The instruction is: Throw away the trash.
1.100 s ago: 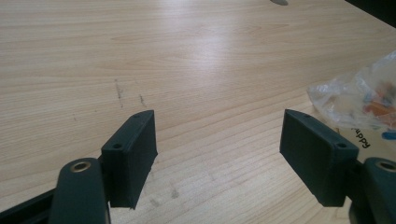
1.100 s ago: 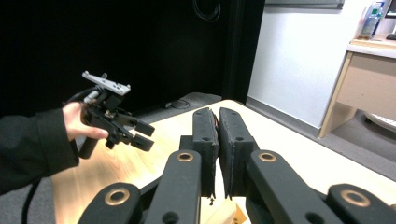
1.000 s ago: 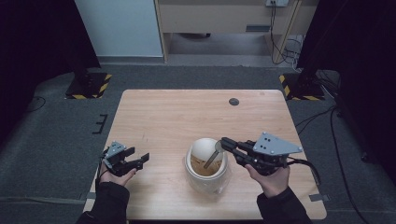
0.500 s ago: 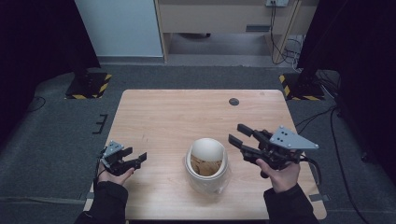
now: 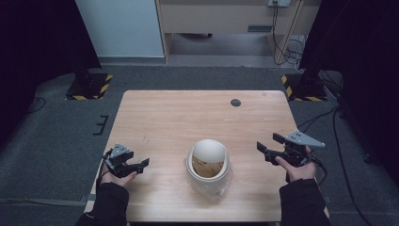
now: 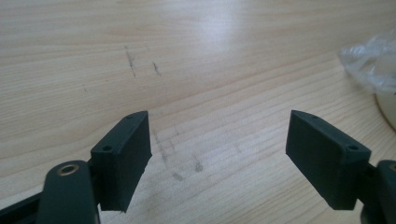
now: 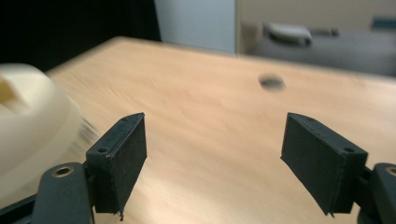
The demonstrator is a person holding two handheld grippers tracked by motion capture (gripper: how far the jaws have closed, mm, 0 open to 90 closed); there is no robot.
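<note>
Pale wood runs the whole top of the bench, and near its front edge, between our two hands, stands a cream container with its rounded lid tipped up at the back and brownish contents showing inside. Crinkled clear plastic clings around its base, and in the left tool's own view a fold of that plastic shows at the far right, just beside the pale rim.

Our left tool lies low by the left front corner, well apart from the container, pointing toward it. Its jaws stand released and have just been opening a little further, with bare wood between the pads.

Our right tool sits to the right of the container, near it but not touching, its grey plate uppermost. Its jaws have just been opening wide and nothing is between them; in its own view the container is a blurred cream shape at the left edge. A small dark round mark lies toward the far side of the bench
</note>
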